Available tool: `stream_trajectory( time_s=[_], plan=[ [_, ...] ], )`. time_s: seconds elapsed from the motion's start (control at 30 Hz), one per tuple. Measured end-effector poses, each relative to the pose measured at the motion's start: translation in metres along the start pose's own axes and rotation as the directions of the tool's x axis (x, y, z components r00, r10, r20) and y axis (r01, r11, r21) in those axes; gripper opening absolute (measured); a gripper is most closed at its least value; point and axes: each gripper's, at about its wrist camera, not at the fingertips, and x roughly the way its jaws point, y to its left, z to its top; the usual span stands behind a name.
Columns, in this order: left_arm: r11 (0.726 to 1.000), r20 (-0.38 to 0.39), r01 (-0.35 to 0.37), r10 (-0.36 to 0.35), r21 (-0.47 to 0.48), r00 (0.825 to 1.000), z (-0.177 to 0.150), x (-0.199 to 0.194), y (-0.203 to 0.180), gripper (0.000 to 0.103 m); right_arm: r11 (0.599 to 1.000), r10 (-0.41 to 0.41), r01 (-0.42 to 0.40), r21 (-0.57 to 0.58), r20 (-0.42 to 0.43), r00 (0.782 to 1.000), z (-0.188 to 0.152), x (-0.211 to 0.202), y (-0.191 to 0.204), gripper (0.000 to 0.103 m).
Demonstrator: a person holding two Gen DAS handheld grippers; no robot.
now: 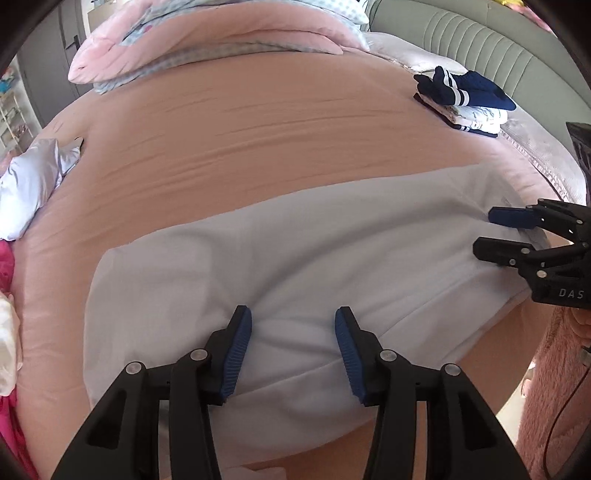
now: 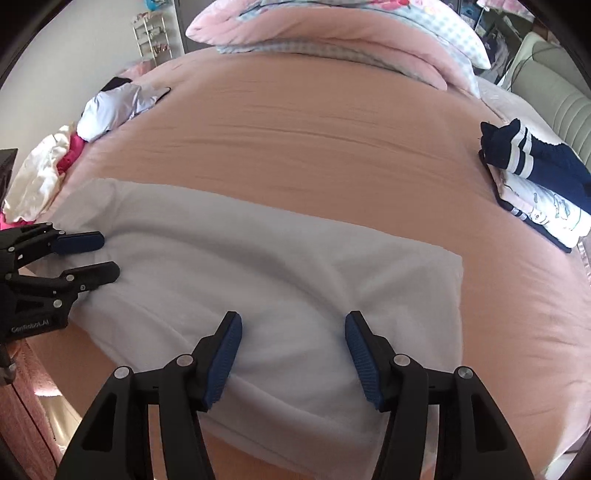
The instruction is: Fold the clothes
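A white garment (image 1: 295, 251) lies spread flat as a wide band across the pink bed sheet (image 1: 258, 129). My left gripper (image 1: 293, 314) stands open over its near edge, blue pads apart, with creased cloth beneath and between the tips. My right gripper (image 1: 484, 232) shows at the right, open at the garment's right end. In the right wrist view the same garment (image 2: 240, 258) fills the middle. There my right gripper (image 2: 293, 317) is open above its near right part, and my left gripper (image 2: 109, 254) is open on the left end.
A folded stack of navy and white clothes (image 1: 469, 99) (image 2: 535, 184) sits at the right by a green headboard (image 1: 480, 37). A rolled pink duvet (image 2: 332, 29) lies at the far side. Loose white and pink clothes (image 2: 40, 173) are heaped at the left.
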Motion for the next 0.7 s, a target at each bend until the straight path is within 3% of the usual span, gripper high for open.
stream_trajectory(
  time_s=[0.1,0.17,0.23,0.3,0.43,0.57,0.7],
  plan=[
    [0.996,0.069,0.063,-0.059,-0.067,0.996,-0.002,-0.007,-0.004,0.044,0.999,0.020,-0.021,0.030,0.059,0.998,-0.005,-0.016,0.002,0.058],
    [0.994,0.084,0.092,-0.086,-0.063,0.993,-0.008,-0.009,-0.014,0.044,1.000,0.015,-0.015,-0.001,0.051,0.999,-0.012,-0.012,0.016,0.058],
    [0.995,0.055,0.095,-0.094,-0.023,0.994,-0.013,-0.003,-0.029,0.044,0.999,0.010,-0.009,-0.033,0.044,0.999,-0.019,-0.007,0.029,0.058],
    [0.998,0.044,0.056,-0.057,0.033,0.997,-0.019,-0.002,-0.037,0.044,0.997,-0.010,0.013,-0.079,0.044,0.999,-0.026,-0.009,0.037,0.058],
    [0.997,0.007,0.079,-0.079,0.017,0.997,-0.030,-0.017,-0.020,0.044,0.986,-0.045,0.054,-0.159,0.057,0.997,-0.040,-0.019,0.046,0.058],
    [0.995,0.087,0.046,-0.038,-0.085,0.996,-0.044,-0.039,0.008,0.044,1.000,0.023,-0.020,-0.024,0.129,0.991,-0.043,-0.043,0.021,0.058],
    [0.978,0.130,-0.029,0.056,-0.207,0.990,-0.052,-0.052,0.041,0.044,0.985,-0.006,-0.016,0.171,0.127,0.992,-0.044,-0.042,-0.012,0.058]
  ],
)
